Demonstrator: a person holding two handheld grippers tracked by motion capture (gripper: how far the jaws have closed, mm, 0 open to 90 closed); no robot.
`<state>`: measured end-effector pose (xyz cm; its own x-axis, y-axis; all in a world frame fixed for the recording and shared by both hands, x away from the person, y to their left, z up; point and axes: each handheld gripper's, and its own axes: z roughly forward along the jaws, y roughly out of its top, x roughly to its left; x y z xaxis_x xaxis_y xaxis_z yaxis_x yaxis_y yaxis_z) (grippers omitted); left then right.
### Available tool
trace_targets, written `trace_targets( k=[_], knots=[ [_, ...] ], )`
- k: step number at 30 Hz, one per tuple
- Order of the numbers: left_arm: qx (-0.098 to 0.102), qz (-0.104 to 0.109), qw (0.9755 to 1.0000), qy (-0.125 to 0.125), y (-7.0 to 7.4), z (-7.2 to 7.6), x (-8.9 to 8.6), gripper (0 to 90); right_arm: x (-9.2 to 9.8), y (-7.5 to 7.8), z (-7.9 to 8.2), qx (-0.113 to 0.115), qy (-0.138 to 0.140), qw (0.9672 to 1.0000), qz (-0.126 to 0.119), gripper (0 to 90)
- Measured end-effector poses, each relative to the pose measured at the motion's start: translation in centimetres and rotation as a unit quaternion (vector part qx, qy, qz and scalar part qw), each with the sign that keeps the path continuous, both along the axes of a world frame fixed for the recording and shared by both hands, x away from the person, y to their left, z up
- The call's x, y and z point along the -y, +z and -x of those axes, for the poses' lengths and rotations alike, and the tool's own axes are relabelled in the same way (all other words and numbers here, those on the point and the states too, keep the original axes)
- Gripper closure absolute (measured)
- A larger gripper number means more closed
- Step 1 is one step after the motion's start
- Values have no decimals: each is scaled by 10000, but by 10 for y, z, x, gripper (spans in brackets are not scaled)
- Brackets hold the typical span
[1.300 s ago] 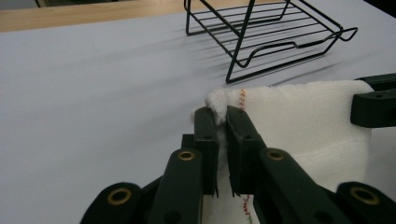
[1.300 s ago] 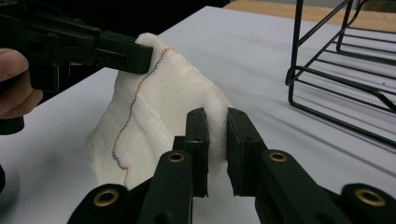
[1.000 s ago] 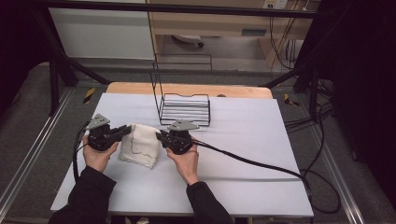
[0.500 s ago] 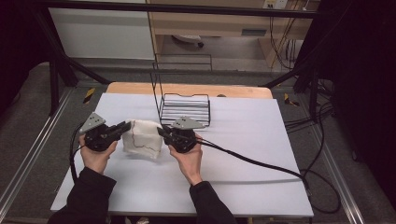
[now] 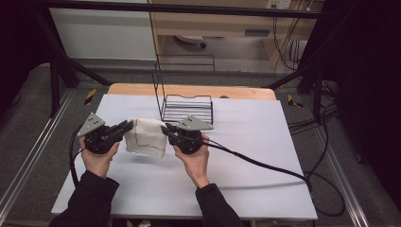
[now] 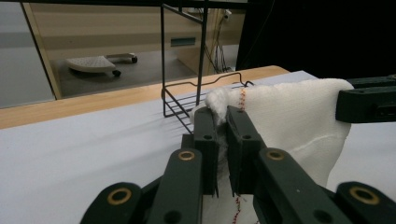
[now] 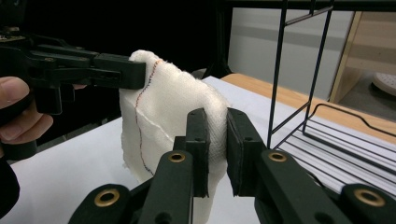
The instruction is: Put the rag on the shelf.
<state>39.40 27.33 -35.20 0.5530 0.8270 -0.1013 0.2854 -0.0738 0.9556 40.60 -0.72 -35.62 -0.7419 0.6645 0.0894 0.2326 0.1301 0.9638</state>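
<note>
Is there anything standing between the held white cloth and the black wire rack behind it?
Nothing visible does. The white cloth hangs between the left tool and right tool, and only bare table lies before the wire rack.

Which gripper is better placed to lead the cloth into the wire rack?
Probably the right gripper: it sits just in front of the rack, while the left gripper holds the cloth's far corner.

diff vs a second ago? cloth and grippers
Both hands have lifted the folded white cloth with red stitching off the white table; it now hangs between the left gripper and right gripper, slightly nearer the black wire rack. Both grippers stay clamped on it; the rack is unmoved.
</note>
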Motion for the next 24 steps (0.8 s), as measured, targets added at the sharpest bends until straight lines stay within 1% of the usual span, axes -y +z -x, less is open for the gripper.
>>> trace_targets(
  k=[4, 13, 15, 22, 24],
  knots=[
    [76, 84, 9999, 11, 5, 3, 3, 834, 3, 6, 2, 83, 1, 10000, -45, 804],
    [196, 134, 9997, 28, 14, 9, 11, 834, 10, 17, 6, 248, -26, 9997, -51, 805],
    [269, 144, 9995, 23, 18, 11, 13, 834, 13, 22, 7, 310, -29, 9995, -90, 805],
    [405, 214, 9989, 4, 26, 12, 19, 834, 20, 32, 9, 455, -52, 9988, -144, 806],
    [454, 229, 9987, -5, 28, 13, 21, 834, 23, 37, 10, 538, -51, 9984, -158, 806]
  ],
)
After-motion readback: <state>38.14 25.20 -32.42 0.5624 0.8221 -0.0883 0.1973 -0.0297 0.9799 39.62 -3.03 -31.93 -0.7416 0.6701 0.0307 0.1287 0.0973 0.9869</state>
